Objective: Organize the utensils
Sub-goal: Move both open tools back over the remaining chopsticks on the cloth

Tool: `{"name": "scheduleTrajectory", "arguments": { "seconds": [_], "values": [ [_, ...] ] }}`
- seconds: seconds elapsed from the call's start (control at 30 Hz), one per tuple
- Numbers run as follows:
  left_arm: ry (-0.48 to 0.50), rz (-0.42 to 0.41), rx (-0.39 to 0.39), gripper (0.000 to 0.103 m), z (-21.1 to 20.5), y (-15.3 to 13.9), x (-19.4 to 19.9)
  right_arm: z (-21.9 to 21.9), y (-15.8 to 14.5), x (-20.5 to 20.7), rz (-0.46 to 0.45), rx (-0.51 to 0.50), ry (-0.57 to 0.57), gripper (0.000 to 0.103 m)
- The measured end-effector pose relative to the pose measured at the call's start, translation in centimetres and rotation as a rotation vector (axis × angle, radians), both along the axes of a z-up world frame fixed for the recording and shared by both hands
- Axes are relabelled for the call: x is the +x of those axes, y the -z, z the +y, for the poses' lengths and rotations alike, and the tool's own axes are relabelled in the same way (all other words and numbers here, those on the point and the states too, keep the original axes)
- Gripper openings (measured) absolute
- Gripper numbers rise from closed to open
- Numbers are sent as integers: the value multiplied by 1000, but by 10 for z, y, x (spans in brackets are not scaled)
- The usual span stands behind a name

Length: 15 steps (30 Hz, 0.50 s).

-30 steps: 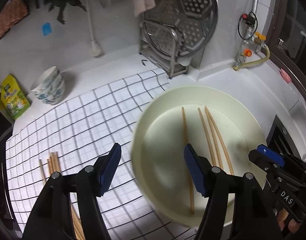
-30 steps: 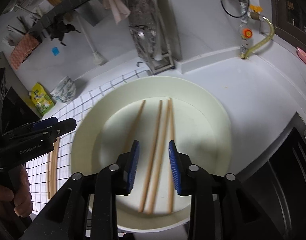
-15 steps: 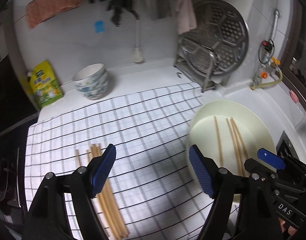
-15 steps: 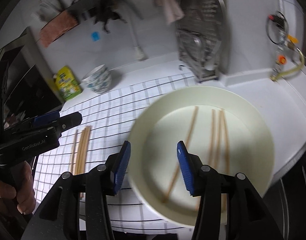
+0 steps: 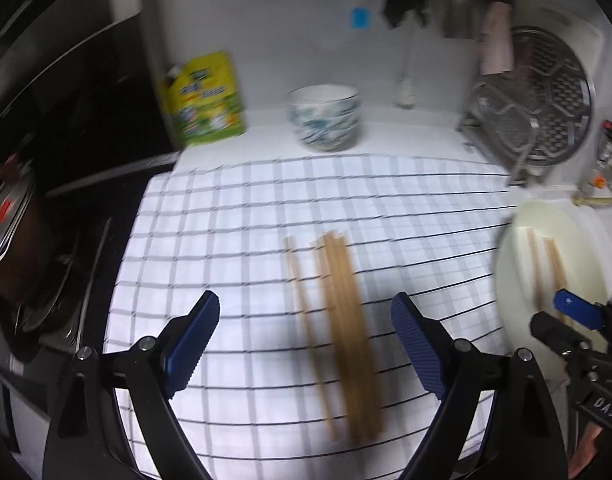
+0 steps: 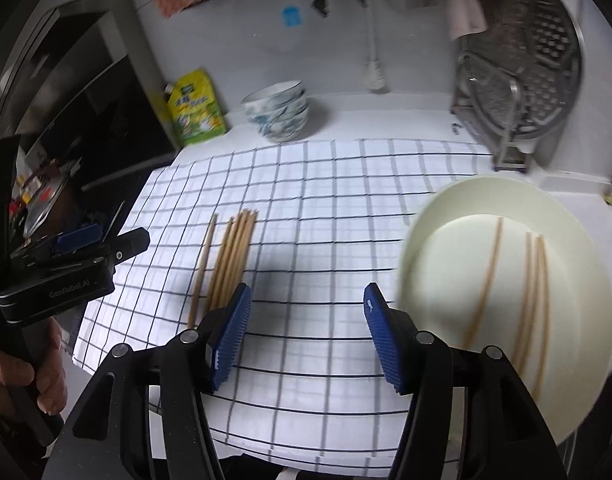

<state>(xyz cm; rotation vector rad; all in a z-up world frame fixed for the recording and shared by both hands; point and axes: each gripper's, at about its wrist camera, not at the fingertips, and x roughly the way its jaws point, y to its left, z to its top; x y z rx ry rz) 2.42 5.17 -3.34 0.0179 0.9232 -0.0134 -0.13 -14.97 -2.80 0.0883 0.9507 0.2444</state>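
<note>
Wooden chopsticks [image 5: 337, 320] lie bundled on the checked cloth [image 5: 234, 216], one stick slightly apart on the bundle's left. More chopsticks [image 6: 525, 292] sit on the cream plate [image 6: 577, 240] at the cloth's right edge. Left hand-held gripper [image 5: 305, 344] hovers over the cloth, jaws opening wide, the bundle seen between them, pads not touching. Right hand-held gripper [image 6: 307, 336] over bare cloth between bundle and plate, jaws opening, nothing held. Patterned bowls [image 6: 277, 112] and yellow-green pouch [image 6: 196, 108] on the desk behind the cloth; metal rack [image 6: 517, 76] behind its right corner.
</note>
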Motion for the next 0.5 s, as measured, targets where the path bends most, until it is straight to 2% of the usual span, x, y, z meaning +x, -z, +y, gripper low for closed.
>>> {"name": "scheduleTrajectory", "arguments": {
  "seconds": [0.2,0.5],
  "values": [
    [-65,56,-8,86,38,34,-2,33,33,12,60,-11,-42,57],
    [-64,127,-22,86,59,73,-1,60,80,32,137,-35,-51,57]
  ]
}}
